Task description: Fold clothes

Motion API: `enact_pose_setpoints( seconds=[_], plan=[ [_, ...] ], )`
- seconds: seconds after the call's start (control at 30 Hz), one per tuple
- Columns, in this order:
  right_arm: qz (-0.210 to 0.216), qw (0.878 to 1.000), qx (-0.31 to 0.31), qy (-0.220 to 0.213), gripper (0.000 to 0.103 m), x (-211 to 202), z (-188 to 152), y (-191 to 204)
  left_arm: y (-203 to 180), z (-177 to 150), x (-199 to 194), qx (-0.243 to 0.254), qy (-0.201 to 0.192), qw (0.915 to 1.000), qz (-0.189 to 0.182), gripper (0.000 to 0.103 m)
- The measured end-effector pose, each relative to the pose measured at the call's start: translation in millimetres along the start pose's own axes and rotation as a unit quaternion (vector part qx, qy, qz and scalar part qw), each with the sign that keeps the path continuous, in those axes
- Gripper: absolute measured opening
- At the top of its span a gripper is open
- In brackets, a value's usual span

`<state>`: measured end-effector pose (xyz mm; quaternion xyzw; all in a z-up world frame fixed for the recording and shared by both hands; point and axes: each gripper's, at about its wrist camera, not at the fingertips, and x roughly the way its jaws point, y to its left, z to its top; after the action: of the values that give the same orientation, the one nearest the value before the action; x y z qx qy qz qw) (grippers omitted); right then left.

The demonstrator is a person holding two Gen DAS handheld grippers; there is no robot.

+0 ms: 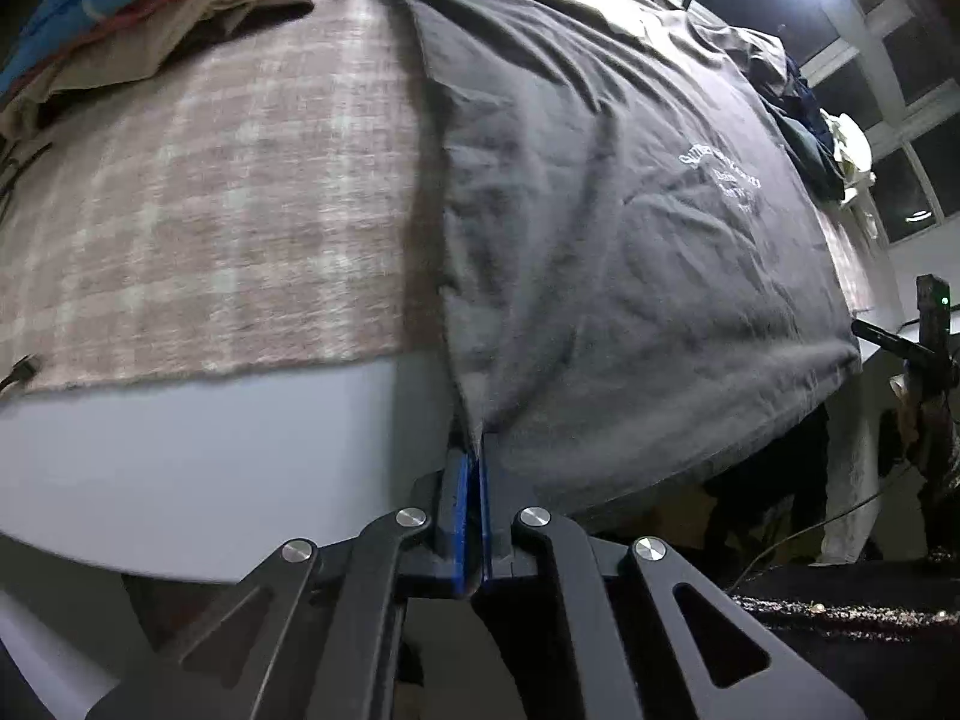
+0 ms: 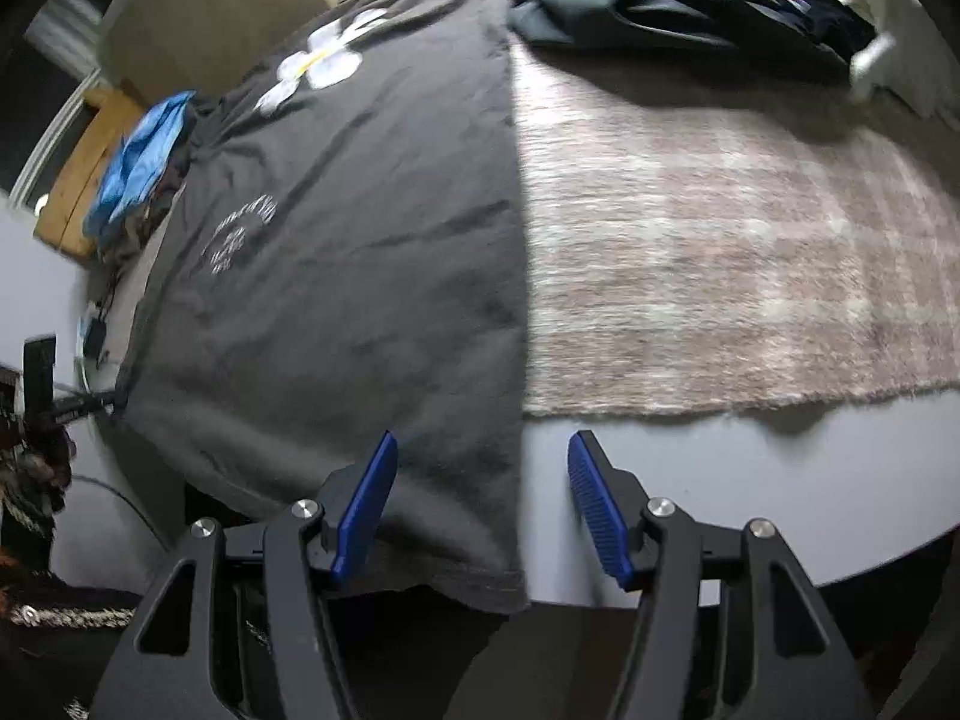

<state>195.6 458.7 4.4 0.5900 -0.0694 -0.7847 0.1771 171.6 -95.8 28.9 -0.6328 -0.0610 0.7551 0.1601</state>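
A dark grey T-shirt (image 1: 630,210) with a white flower print and small white lettering lies flat on a plaid blanket (image 1: 210,210), its hem hanging over the near edge of the white table (image 1: 180,450). My left gripper (image 1: 474,450) is shut on the hem's left corner, with cloth pinched between the blue pads. In the right wrist view the same T-shirt (image 2: 360,240) fills the left half. My right gripper (image 2: 483,438) stands open over its right hem corner. One blue fingertip (image 2: 384,456) is above the cloth, the other over bare table (image 2: 780,480); neither pad presses on it.
A pile of blue, red and tan clothes (image 1: 150,18) sits at the blanket's far left. A heap of dark garments (image 2: 690,6) lies at the far right, beyond the blanket (image 2: 720,240). A blue cloth (image 2: 138,162) lies by a wooden box. The table's rim runs just under both grippers.
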Motion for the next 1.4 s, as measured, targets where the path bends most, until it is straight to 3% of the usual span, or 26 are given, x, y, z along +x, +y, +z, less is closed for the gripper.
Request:
enact_pose_setpoints(
  seconds=[0.03,0.07,0.13,0.23,0.3,0.43,0.6,0.67,0.73,0.8,0.9,0.97,1.07,1.3,1.4],
  plan=[
    [-0.006,1.000,-0.009,0.002,0.018,2,0,3,2,-6,-15,-0.010,-0.018,0.9997,-0.011,0.002],
    [-0.012,1.000,-0.017,0.004,0.005,3,0,6,6,-12,-25,-0.020,-0.032,0.9991,-0.019,0.002],
    [-0.023,0.999,-0.034,0.008,0.005,7,0,12,13,-20,-30,-0.034,-0.039,0.9985,-0.019,0.002],
    [-0.031,0.999,-0.039,0.012,0.005,8,1,14,18,-16,-12,-0.029,-0.015,0.9995,0.001,0.002],
    [-0.039,0.998,-0.044,0.015,0.005,8,2,17,20,-12,-8,-0.040,-0.011,0.9991,-0.007,0.002],
    [-0.041,0.998,-0.042,0.009,0.004,2,4,19,8,-2,-30,-0.015,-0.041,0.9989,-0.017,0.002],
    [-0.076,0.995,-0.057,0.028,0.004,11,-1,28,21,-4,-4,-0.003,0.018,0.9996,0.020,0.006],
    [-0.077,0.996,-0.046,0.026,0.005,1,2,29,18,-4,-11,0.008,0.026,0.9992,0.029,0.014],
    [-0.077,0.996,-0.031,0.024,0.006,-12,5,31,17,-4,-24,0.018,0.024,0.9986,0.044,0.014],
    [-0.067,0.998,-0.011,0.002,0.008,-37,9,29,16,5,-46,0.026,0.002,0.9983,0.051,0.014],
    [-0.044,0.997,0.009,-0.055,0.022,-91,23,20,12,22,-82,0.042,-0.039,0.9968,0.055,0.017],
    [-0.036,0.995,0.012,-0.089,0.027,-120,34,18,4,38,-103,0.056,-0.072,0.9946,0.049,0.017],
    [-0.038,0.990,0.006,-0.135,0.028,-148,69,22,-21,64,-119,0.082,-0.109,0.9899,0.039,0.025],
    [-0.022,0.984,-0.003,-0.176,0.028,-168,181,-10,-126,127,-72,0.172,-0.123,0.9774,-0.001,0.025],
    [-0.005,0.983,-0.006,-0.181,0.028,-165,231,-32,-198,171,-44,0.202,-0.127,0.9705,-0.035,0.025]
  ],
)
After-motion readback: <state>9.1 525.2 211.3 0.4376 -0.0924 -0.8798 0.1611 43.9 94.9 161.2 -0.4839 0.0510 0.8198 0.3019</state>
